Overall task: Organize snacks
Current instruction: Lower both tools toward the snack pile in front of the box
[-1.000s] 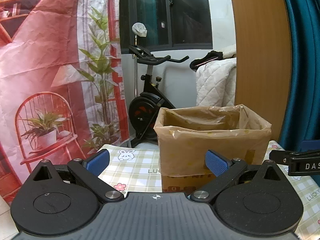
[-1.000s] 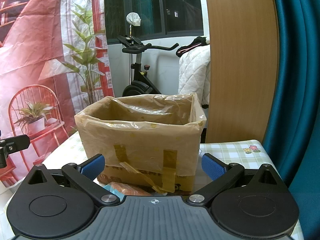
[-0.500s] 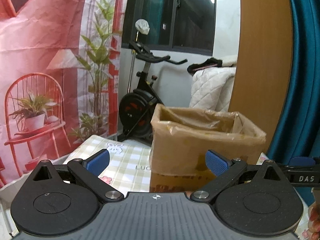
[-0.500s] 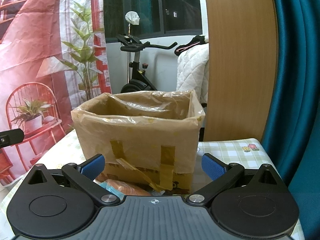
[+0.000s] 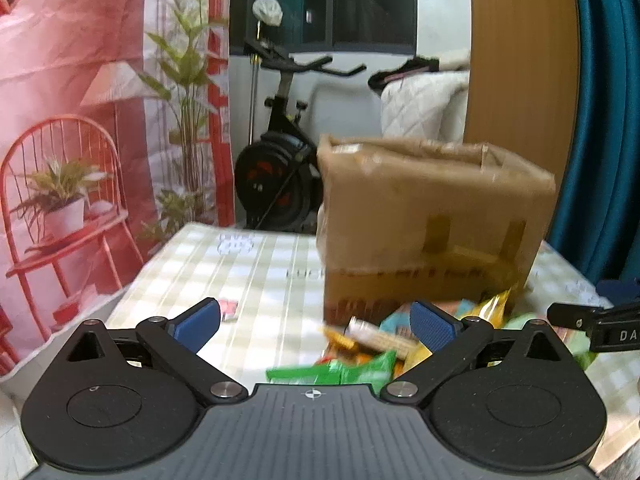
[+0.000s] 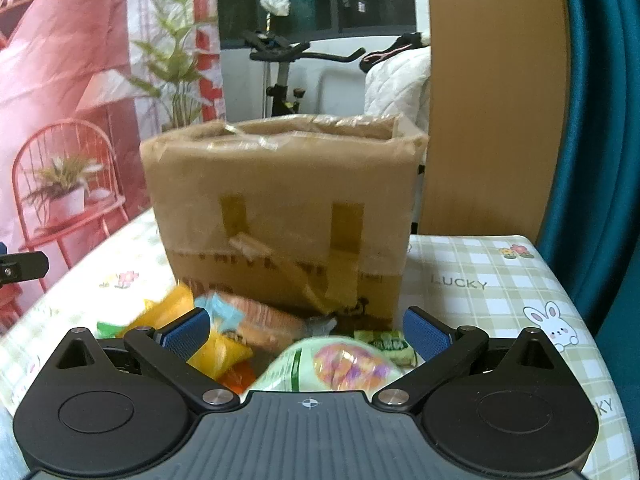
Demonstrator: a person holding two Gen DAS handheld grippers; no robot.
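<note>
Motion-blurred cardboard box [image 5: 432, 220] and snack packets [image 5: 360, 356], labels unreadable.

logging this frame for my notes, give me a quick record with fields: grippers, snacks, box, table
left gripper: open, nothing between its fingers
right gripper: open, nothing held
snacks: loose pile of packets on the table in front of the box, including a pale green bag and a yellow packet
cardboard box: upright, open at the top, brown tape strips on its front, contents not visible
table: checked cloth with bunny and flower prints

Both grippers' jaws wide apart.
</note>
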